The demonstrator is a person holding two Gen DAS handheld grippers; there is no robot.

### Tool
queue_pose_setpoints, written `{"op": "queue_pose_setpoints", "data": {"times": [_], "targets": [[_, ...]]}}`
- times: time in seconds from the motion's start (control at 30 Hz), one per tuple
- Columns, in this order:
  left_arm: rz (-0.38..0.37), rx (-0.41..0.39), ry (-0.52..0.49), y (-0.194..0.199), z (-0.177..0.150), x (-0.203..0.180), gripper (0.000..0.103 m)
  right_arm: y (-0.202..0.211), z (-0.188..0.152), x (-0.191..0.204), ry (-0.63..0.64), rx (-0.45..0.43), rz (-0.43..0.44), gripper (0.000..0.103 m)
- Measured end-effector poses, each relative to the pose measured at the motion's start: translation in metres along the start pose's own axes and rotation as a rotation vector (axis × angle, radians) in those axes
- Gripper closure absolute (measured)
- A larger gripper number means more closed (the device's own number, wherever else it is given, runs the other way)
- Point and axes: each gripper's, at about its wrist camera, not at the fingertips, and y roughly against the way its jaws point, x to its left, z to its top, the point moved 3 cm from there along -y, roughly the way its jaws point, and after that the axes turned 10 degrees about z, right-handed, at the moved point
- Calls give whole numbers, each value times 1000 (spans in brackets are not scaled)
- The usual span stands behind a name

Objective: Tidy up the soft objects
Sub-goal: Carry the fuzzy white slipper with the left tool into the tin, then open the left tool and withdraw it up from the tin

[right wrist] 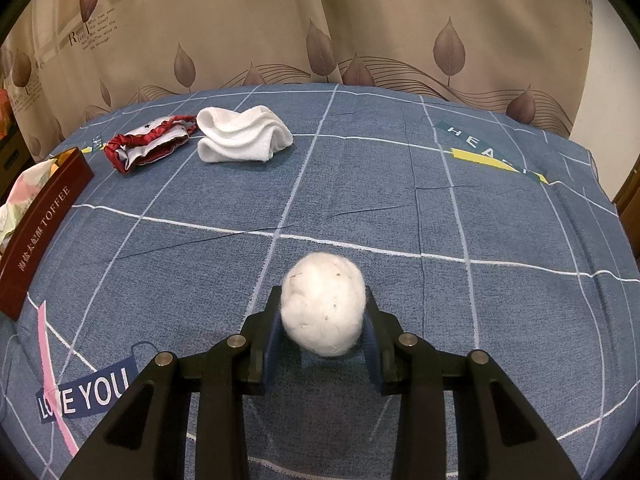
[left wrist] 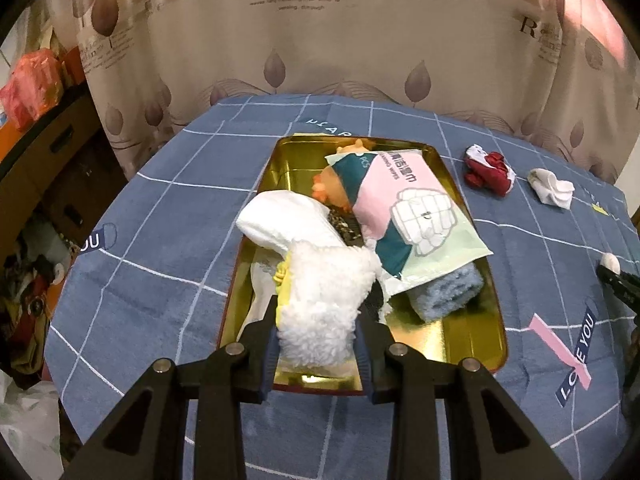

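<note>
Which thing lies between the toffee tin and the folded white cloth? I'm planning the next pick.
The red-and-white fabric piece lies between the tin and the white cloth, on the blue cover; the right wrist view shows it best.

My left gripper is clamped on a fluffy white plush piece, its blue pads pressed into both sides, with a bit of yellow showing at the plush's left edge. Right under and ahead of my fingertips sits the gold tin tray on the blue checked cloth. Just beyond the plush lies a folded white towel. Ahead and slightly right, a pink and green wet-wipes pack leans over a rolled blue towel. Farther off to my right, outside the tray, I see a red and white fabric piece and, beside it, a small white cloth.
</note>
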Motion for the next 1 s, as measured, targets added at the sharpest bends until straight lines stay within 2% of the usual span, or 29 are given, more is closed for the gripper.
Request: {"op": "queue_pose_setpoints", "data": {"times": [0.33,0.57,0.73,0.87,1.0], "targets": [[-5,18,12,-10,0,4,67,0,0,1,1,0,-2,68],[-38,9,20,-1,0,6,51,0,0,1,2,0,-4,68],[-92,-19,51,18,5,13,49,0,0,0,3,0,-6,68],[-52,-68,93,31,7,26,48,0,0,1,2,0,-5,68],[31,-81,142,34,4,44,48,0,0,0,0,-1,-3,68]]}}
